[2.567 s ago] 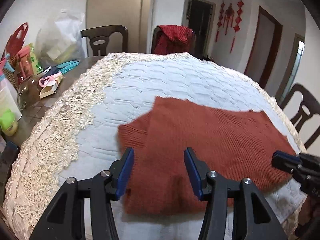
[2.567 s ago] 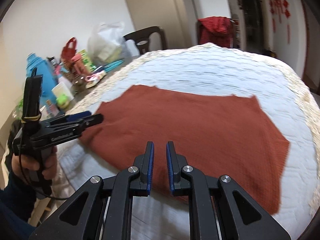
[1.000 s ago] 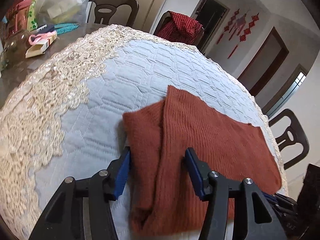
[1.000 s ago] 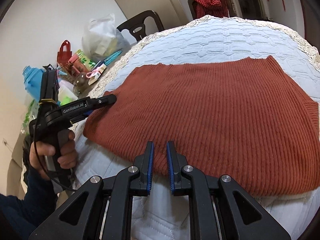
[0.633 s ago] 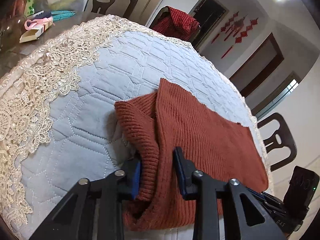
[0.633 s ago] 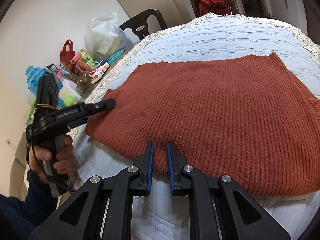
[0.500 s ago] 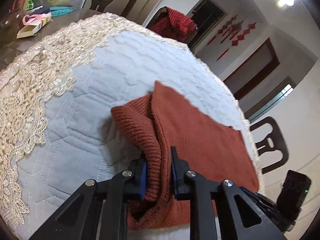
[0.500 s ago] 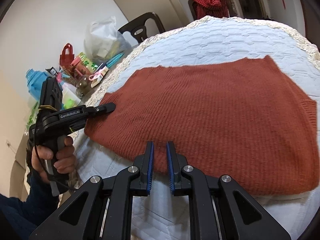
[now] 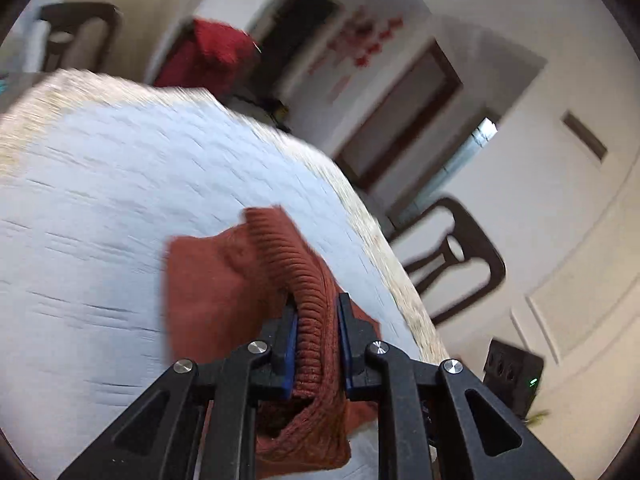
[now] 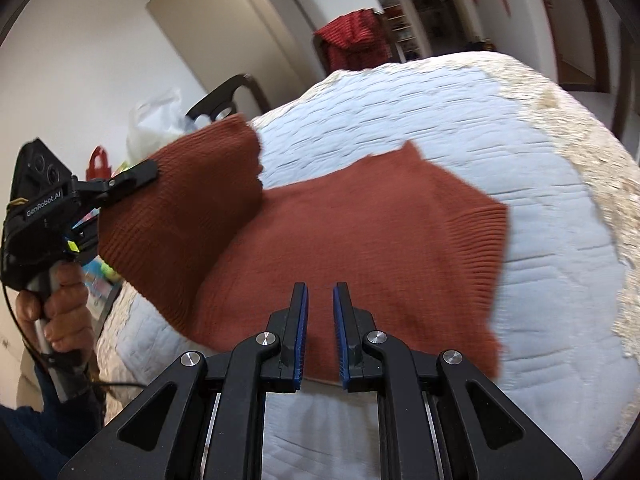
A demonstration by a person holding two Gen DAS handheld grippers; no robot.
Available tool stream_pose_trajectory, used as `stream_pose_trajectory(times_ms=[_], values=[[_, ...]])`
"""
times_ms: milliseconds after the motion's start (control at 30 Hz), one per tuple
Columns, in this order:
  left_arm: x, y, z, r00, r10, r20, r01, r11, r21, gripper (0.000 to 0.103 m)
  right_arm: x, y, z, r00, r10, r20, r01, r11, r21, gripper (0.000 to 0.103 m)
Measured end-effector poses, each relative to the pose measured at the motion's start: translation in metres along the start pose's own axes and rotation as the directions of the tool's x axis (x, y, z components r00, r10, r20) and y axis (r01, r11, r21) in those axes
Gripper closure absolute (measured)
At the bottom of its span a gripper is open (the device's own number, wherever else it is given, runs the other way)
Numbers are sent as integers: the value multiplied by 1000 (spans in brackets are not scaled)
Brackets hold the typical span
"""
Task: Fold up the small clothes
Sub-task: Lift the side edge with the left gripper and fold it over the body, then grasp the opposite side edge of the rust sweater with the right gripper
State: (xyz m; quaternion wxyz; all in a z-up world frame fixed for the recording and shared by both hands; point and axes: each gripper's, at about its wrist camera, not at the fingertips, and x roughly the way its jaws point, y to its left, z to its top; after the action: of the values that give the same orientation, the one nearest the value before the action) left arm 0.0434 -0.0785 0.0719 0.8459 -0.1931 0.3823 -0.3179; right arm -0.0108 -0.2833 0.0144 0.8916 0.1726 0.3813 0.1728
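Observation:
A rust-red knitted sweater (image 10: 360, 240) lies on the quilted pale-blue tablecloth (image 10: 400, 112). My left gripper (image 9: 316, 304) is shut on a bunched ribbed edge of the sweater (image 9: 208, 280) and holds it up off the table. In the right wrist view the left gripper (image 10: 148, 170) is at the left, with a flap of the sweater (image 10: 192, 184) hanging from it over the flat part. My right gripper (image 10: 320, 292) hovers over the sweater's near edge. Its jaws stand almost together, with only a narrow gap and nothing pinched between them.
The cloth has a cream lace border (image 10: 592, 168) at the table's rim. Dark wooden chairs (image 9: 460, 256) stand around the table; a red garment (image 10: 352, 36) is draped over one. A plastic bag (image 10: 156, 120) and small clutter sit at the far left. A hand (image 10: 60, 312) holds the left gripper.
The left gripper closed on the sweater's left edge, then lifted it and carried it right, over the flat part. The right gripper stayed narrow and moved a little further over the sweater.

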Motion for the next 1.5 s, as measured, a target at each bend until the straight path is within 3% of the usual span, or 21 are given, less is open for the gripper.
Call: stream_pose_trajectory(times_ms=[133, 200, 267, 367, 400, 533, 633, 833, 1267, 1433, 1500], values=[[57, -11, -21, 984, -47, -172, 49, 999, 7, 84, -9, -16, -3, 1000, -13, 12, 12, 999, 34, 90], [60, -17, -28, 980, -58, -192, 64, 998, 25, 82, -12, -20, -3, 1000, -7, 13, 6, 999, 50, 90], [47, -25, -26, 985, -76, -153, 85, 995, 51, 71, -16, -24, -4, 1000, 14, 18, -15, 998, 63, 86], [11, -24, -17, 998, -36, -42, 40, 995, 91, 65, -22, -30, -6, 994, 105, 30, -107, 989, 101, 53], [3, -20, -14, 1000, -8, -16, 9, 995, 95, 65, -23, -32, -6, 989, 141, 35, -144, 983, 117, 52], [-17, 6, -14, 990, 133, 45, -136, 988, 76, 65, -15, -32, -4, 958, 287, 25, -286, 941, 181, 52], [-18, 28, -23, 986, 165, 22, -166, 985, 36, 65, 0, -27, 1, 943, 333, -4, -325, 924, 200, 52], [1, 39, -44, 986, 167, -18, -166, 984, 61, 65, 34, -25, 11, 947, 310, -81, -282, 926, 251, 52], [4, 43, -50, 990, 138, 8, -138, 987, 87, 65, 52, -3, 23, 962, 251, -108, -228, 955, 188, 52], [3, 44, -50, 990, 139, 10, -139, 986, 88, 65, 60, 4, 24, 960, 248, -128, -225, 960, 166, 80], [2, 43, -48, 990, 143, 4, -142, 986, 88, 65, 65, 1, 25, 959, 250, -135, -226, 959, 171, 86]])
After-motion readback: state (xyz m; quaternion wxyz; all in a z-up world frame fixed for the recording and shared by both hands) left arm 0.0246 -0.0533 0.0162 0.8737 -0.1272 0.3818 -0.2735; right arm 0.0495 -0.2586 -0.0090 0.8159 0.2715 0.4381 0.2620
